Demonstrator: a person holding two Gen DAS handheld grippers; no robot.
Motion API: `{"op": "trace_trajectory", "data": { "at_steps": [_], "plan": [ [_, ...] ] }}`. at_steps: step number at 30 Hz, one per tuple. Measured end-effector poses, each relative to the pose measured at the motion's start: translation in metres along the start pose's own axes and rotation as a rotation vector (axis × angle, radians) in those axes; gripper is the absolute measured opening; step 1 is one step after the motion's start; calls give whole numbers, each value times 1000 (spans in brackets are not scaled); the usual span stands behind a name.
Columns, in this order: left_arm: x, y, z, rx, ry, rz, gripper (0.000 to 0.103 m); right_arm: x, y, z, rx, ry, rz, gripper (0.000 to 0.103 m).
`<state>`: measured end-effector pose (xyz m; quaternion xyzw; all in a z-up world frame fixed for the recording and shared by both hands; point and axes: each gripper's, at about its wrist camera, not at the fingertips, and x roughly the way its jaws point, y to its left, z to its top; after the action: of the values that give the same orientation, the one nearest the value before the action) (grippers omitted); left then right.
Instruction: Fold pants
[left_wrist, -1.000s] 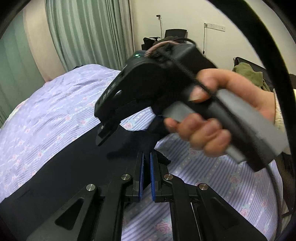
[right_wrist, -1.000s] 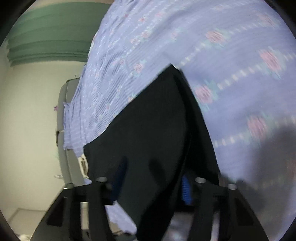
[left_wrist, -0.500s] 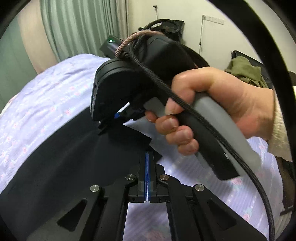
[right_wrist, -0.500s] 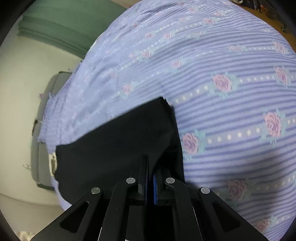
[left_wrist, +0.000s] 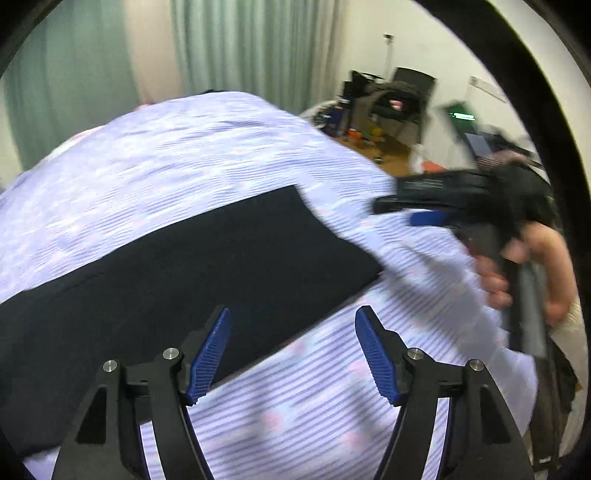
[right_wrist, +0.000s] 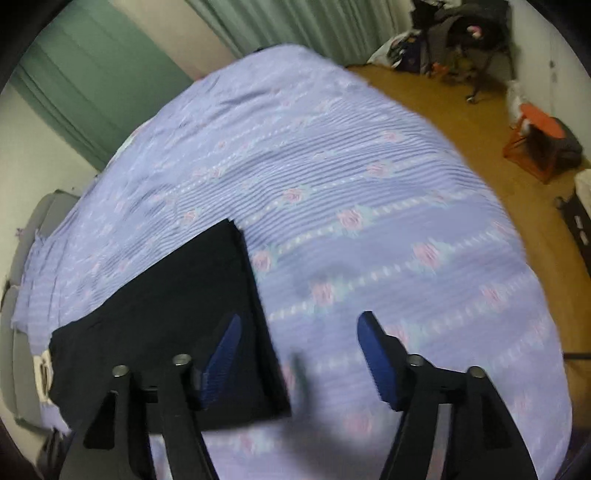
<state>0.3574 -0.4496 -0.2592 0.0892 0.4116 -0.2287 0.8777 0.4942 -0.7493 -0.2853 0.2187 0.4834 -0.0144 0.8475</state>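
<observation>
Both tongs have let go, spreading empty: left tongs (left_wrist: 291, 350), right tongs (right_wrist: 299, 354) above flat pants (left_wrist: 192, 266).

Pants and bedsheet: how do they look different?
1. The pants are plain black; the bedsheet is lilac with stripes and pink roses.
2. The pants cover just one patch near the edge; the bedsheet spreads over the whole bed.
3. The pants have straight, sharp edges; the bedsheet looks rippled.

Both are cloth lying flat, and neither gripper is holding them.

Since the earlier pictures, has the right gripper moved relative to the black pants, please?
Yes: the right gripper has let go and pulled back; the pants look smaller against the bedspread.
</observation>
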Motion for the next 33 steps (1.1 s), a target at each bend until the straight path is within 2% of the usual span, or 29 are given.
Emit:
{"op": "trace_trajectory", "data": {
  "at_steps": [4, 7, 9, 11, 13, 21, 23, 26, 28, 29, 31, 33],
  "plan": [
    [-6, 25, -16, -41, 11, 87, 69, -21, 0, -37, 96, -43, 68, 71],
    [1, 37, -19, -59, 19, 129, 69, -8, 8, -67, 212, -23, 172, 71],
    [10, 39, -17, -75, 39, 137, 69, 12, 13, -81, 287, 14, 230, 71],
    [19, 43, -15, -86, 42, 136, 69, 27, 10, -93, 340, 39, 237, 71],
    [25, 48, -16, -86, 48, 126, 69, 31, 9, -101, 387, 2, 259, 74],
    [56, 51, -16, -111, 86, 100, 69, 45, -3, -103, 463, -52, 377, 88],
    [63, 49, -17, -113, 101, 92, 69, 47, 0, -100, 457, -75, 376, 96],
    [82, 49, -18, -123, 149, 85, 69, 48, 12, -96, 446, -110, 326, 100],
    [88, 48, -22, -115, 148, 96, 69, 47, 19, -93, 439, -114, 289, 99],
    [89, 46, -23, -109, 144, 101, 69, 43, 21, -91, 439, -116, 290, 93],
    [85, 47, -24, -111, 139, 100, 69, 32, 21, -85, 429, -155, 329, 83],
    [84, 50, -25, -128, 141, 94, 70, 24, 20, -79, 407, -219, 376, 83]
  ]
}}
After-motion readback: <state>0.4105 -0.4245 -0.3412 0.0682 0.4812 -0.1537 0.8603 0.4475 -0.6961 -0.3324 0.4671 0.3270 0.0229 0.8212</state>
